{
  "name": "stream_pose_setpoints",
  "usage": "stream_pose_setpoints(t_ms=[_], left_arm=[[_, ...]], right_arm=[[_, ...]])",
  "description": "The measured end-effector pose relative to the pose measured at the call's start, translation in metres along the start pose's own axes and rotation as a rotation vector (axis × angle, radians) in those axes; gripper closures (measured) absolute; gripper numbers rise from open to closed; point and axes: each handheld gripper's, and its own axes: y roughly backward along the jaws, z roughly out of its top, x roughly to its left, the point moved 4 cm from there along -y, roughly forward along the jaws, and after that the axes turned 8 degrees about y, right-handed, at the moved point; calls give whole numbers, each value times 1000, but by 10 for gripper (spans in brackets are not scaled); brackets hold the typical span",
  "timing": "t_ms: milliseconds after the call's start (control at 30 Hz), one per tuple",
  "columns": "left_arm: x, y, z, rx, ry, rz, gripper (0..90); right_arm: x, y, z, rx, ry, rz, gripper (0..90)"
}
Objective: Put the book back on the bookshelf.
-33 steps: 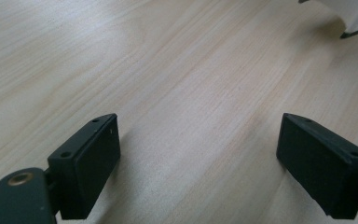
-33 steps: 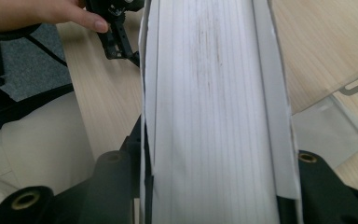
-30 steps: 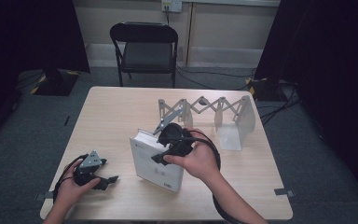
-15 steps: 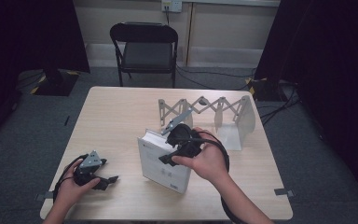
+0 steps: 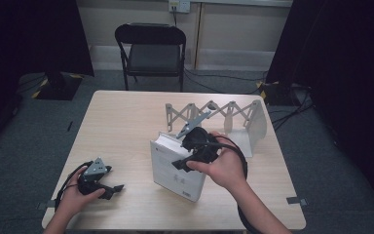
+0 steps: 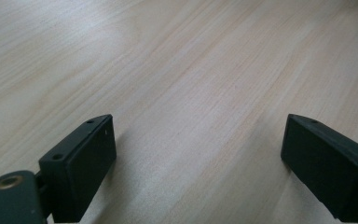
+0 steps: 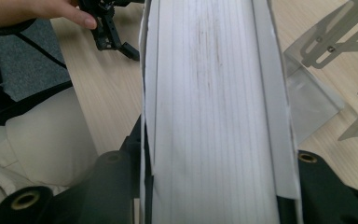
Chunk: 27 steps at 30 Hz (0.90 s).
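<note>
Right gripper view: white book [image 7: 214, 116] clamped between jaws, page edges facing camera.

The far left half of the table [image 5: 121, 117] lies bare, open passage from the left edge to the far edge. Toward the far right corner an expanding metal rack [image 5: 214, 114] stands crosswise, and a thick white book [image 5: 175, 170], upright just before it, blocks the middle.
</note>
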Motion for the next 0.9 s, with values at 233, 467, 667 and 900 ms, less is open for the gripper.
stream_pose_setpoints(t_ms=[233, 467, 667, 900], left_arm=[[-1, -1, 0, 4, -3, -4, 69], [-1, -1, 0, 4, -3, -5, 69], [-1, -1, 0, 4, -3, -5, 68], [-1, -1, 0, 4, -3, -5, 69]], right_arm=[[-3, 5, -8, 6, -25, -3, 536], [-6, 9, -16, 14, -37, -9, 536], [-9, 16, -22, 19, -53, -20, 536], [-11, 21, -30, 25, -66, -34, 536]])
